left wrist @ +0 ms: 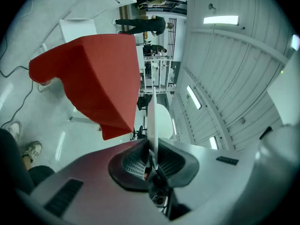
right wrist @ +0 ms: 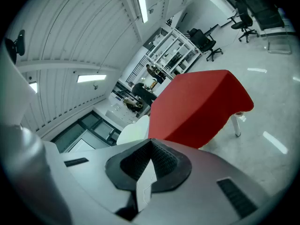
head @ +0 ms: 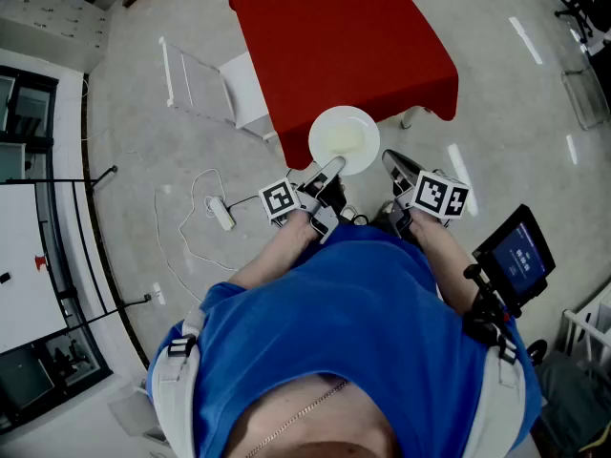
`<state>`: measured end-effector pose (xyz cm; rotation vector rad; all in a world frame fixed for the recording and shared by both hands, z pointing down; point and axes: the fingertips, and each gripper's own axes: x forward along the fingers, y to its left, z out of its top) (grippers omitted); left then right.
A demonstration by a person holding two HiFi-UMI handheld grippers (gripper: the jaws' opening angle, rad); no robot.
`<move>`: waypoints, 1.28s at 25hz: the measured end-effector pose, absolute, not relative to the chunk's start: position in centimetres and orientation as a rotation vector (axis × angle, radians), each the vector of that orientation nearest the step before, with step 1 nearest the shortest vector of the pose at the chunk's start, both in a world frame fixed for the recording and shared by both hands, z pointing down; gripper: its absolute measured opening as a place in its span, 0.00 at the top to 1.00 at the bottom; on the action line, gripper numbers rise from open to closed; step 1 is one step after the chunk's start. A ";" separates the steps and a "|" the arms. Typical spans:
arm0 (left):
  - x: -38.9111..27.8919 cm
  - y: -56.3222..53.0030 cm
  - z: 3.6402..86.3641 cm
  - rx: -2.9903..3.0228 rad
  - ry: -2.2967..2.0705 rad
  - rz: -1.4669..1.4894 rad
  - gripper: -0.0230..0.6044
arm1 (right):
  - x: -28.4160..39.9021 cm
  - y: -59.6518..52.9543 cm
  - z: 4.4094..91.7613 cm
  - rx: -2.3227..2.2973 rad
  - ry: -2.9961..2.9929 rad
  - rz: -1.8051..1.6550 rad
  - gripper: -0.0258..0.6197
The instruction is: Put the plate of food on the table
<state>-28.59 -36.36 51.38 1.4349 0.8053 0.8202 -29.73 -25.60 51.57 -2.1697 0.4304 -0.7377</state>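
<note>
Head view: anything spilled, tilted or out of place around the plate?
Nothing spilled. The plate, pinched at its rim by the left gripper, looks about level at the red table's near edge. Only oddity: a corded power strip lies loose on the floor to the person's left.

tablecloth: red. plate at its near edge: white. shirt: blue. each marker cube: black-and-white squares.

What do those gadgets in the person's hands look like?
The left gripper and right gripper each have two grey jaws with dark ribbed pads and a white cube bearing black square markers. The person wears a blue short-sleeved shirt.
</note>
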 end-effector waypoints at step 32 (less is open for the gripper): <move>-28.3 -34.4 51.9 1.366 0.917 0.933 0.90 | -31.1 -23.6 51.3 -2.186 0.238 -0.643 0.96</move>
